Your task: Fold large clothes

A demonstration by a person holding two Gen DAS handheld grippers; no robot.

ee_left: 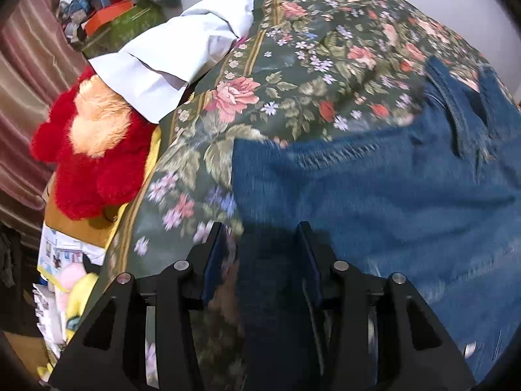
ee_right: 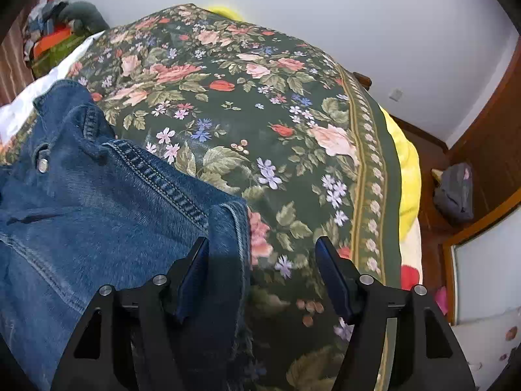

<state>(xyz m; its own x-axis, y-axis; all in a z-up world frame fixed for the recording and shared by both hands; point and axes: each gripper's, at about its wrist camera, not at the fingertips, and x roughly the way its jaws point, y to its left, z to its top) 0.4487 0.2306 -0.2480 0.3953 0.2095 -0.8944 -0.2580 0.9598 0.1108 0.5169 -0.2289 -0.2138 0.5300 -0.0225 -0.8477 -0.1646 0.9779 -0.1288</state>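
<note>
A blue denim garment (ee_left: 374,189) lies spread on a bed covered by a dark green floral bedspread (ee_left: 293,65). My left gripper (ee_left: 260,234) points down over its left edge. The jaws stand apart, the denim edge lies between them, and the pads do not press on it. In the right wrist view the same denim garment (ee_right: 97,202) shows a metal button and stitched seams, lying on the bedspread (ee_right: 260,97). My right gripper (ee_right: 262,247) stands open over its right corner, which sits close to the left finger (ee_right: 195,267).
A red plush toy (ee_left: 91,150) and a white cloth (ee_left: 182,49) lie at the bed's left side, with a clutter pile (ee_left: 107,9) behind. A yellow blanket (ee_right: 407,169) shows at the bed's right edge. A grey bag (ee_right: 454,192) sits by wooden furniture (ee_right: 488,130).
</note>
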